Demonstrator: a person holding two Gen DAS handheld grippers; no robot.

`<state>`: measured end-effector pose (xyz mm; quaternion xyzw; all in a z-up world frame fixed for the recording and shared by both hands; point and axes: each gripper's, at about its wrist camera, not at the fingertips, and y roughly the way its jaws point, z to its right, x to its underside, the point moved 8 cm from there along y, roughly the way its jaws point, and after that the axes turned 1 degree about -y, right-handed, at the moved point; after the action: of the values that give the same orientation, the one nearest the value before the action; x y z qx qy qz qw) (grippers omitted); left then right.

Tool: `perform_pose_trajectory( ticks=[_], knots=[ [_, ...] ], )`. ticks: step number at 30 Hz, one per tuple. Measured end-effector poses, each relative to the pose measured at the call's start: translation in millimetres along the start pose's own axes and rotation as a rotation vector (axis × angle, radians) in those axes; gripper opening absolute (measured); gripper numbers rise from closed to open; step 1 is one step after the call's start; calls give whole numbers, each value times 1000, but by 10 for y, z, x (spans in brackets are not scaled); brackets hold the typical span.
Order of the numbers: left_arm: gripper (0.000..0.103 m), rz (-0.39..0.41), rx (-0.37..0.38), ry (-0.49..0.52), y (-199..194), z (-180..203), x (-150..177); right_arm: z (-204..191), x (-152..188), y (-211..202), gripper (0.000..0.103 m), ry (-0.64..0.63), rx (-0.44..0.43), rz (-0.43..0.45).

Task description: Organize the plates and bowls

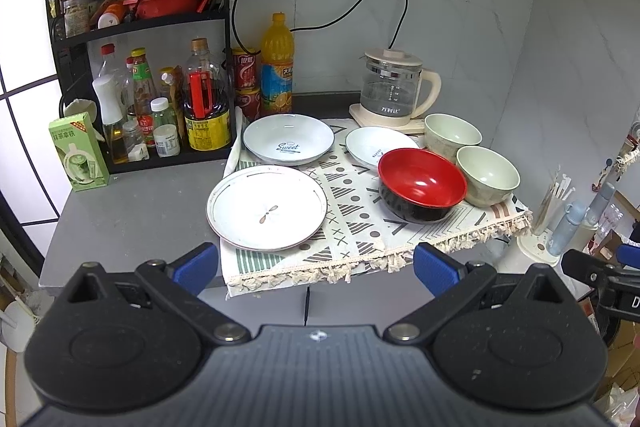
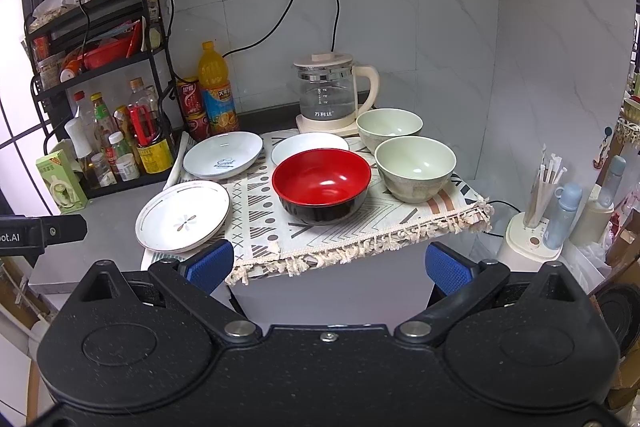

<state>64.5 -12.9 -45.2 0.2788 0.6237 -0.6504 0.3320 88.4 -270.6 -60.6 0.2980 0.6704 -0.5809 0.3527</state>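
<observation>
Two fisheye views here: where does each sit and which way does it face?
Left wrist: on the left gripper, facing the counter corner, flower plate nearest; own open blue fingers show, right gripper at right edge.
Right wrist: on the right gripper, further right, red bowl central; own open fingers show.
Shared: patterned cloth, kettle.

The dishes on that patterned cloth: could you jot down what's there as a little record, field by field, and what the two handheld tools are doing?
plates: flower plate at the cloth's near left; "Sweet" plate behind it; small white plate partly hidden behind the red bowl
bowls: red bowl; two pale green bowls on the right
stacking: none, all dishes separate
surface: patterned cloth on the grey counter
nearby: glass kettle behind
left gripper: jaws open, holding nothing
right gripper: jaws open, holding nothing
</observation>
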Motion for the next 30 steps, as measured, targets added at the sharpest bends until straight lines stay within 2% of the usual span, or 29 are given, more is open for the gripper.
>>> perform_pose_trajectory(
  ticks=[17, 30],
  knots=[
    [103, -16, 2, -3, 158, 39, -48, -8, -10, 112, 103, 7, 0, -11],
    [103, -47, -4, 4, 492, 15, -156, 16, -22, 455, 103, 33, -13, -69]
  ],
)
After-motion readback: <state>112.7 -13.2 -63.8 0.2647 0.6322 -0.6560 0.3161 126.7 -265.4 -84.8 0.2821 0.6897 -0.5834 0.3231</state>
